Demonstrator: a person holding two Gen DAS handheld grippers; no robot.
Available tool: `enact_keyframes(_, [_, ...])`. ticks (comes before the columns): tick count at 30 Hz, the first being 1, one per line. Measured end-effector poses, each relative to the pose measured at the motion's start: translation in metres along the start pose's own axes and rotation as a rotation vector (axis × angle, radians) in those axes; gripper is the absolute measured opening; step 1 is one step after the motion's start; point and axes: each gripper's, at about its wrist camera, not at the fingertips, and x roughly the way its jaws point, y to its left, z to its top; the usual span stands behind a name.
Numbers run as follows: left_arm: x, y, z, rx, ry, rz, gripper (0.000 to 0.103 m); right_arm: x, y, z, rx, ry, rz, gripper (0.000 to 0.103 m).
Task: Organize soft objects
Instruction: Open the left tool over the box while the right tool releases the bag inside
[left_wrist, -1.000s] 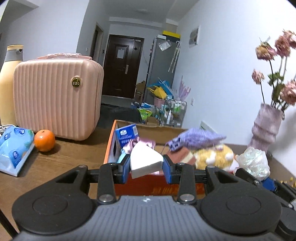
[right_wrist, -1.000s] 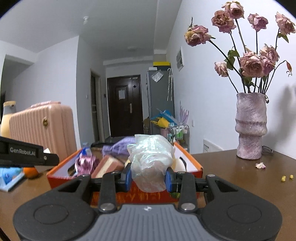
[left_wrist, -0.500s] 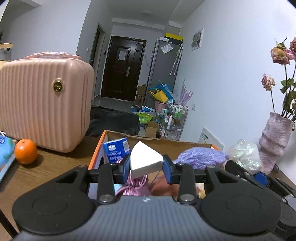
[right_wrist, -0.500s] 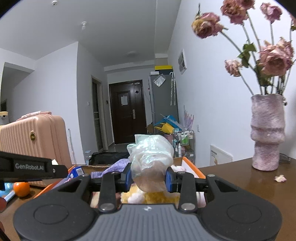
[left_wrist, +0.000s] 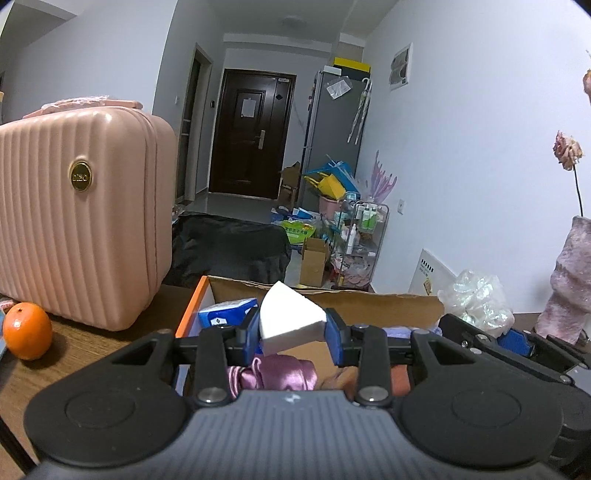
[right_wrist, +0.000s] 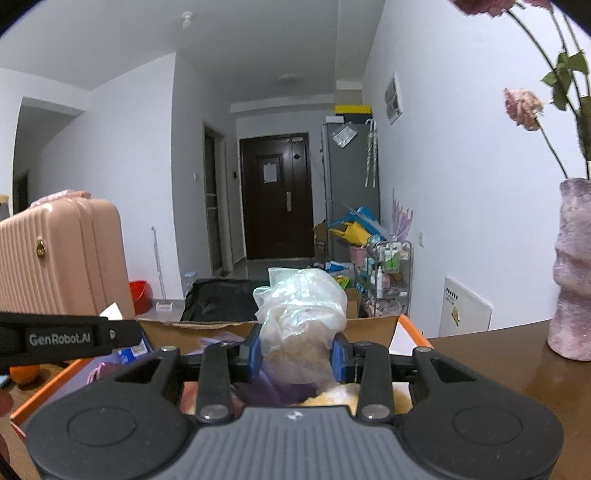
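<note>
1. Two grippers, each loaded, both held above the open cardboard box (left_wrist: 388, 301) on the wooden table (left_wrist: 92, 343).
2. Left gripper (left_wrist: 293, 330): jaws closed most of the way on a white sponge wedge (left_wrist: 290, 321), pinched at its thick lower end; the pointed tip sticks up free. The wedge sits over the near left part of the box, above a pink satin cloth (left_wrist: 280, 371) and beside a blue tissue pack (left_wrist: 227, 314).
3. Right gripper (right_wrist: 297, 354): jaws closed on a crumpled clear plastic bag (right_wrist: 301, 314), held round its lower half (the top billows out above the fingers). It hangs over the box's middle, with a purple cloth (right_wrist: 273, 391) and something yellow and fuzzy (right_wrist: 332, 398) below.
4. Handling judgement, sponge: very light, springy, dents under the pads but looks secure. Grip across the broad flat faces, as now; the thin tip would fold.
5. Handling judgement, bag: near weightless, slick, collapses when squeezed. It may slide or cling to a pad on release; a bunched handful holds better than a single layer.
6. Nearby, not part of the job: pink case (left_wrist: 77, 218), orange (left_wrist: 26, 330), vase (right_wrist: 572, 269).
7. Neither item is in the box yet.
</note>
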Motion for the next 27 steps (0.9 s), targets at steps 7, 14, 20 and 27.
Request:
enact_keyframes(7, [0.001, 0.006, 0.0, -0.024, 0.003, -0.006, 0.065, -0.002, -0.003, -0.002, 0.007, 0.015, -0.007, 0.073])
enact_keyframes(14, [-0.008, 0.006, -0.001, -0.023, -0.058, 0.095, 0.103, -0.011, -0.008, -0.009, -0.007, -0.007, -0.047, 0.103])
enact_keyframes(20, [-0.007, 0.01, -0.001, -0.043, -0.049, 0.107, 0.103, -0.019, -0.02, -0.009, 0.047, -0.028, -0.038, 0.103])
enact_keyframes(27, [-0.018, 0.008, -0.005, -0.036, -0.057, 0.11, 0.103, -0.026, -0.018, -0.011, 0.037, -0.047, -0.051, 0.103])
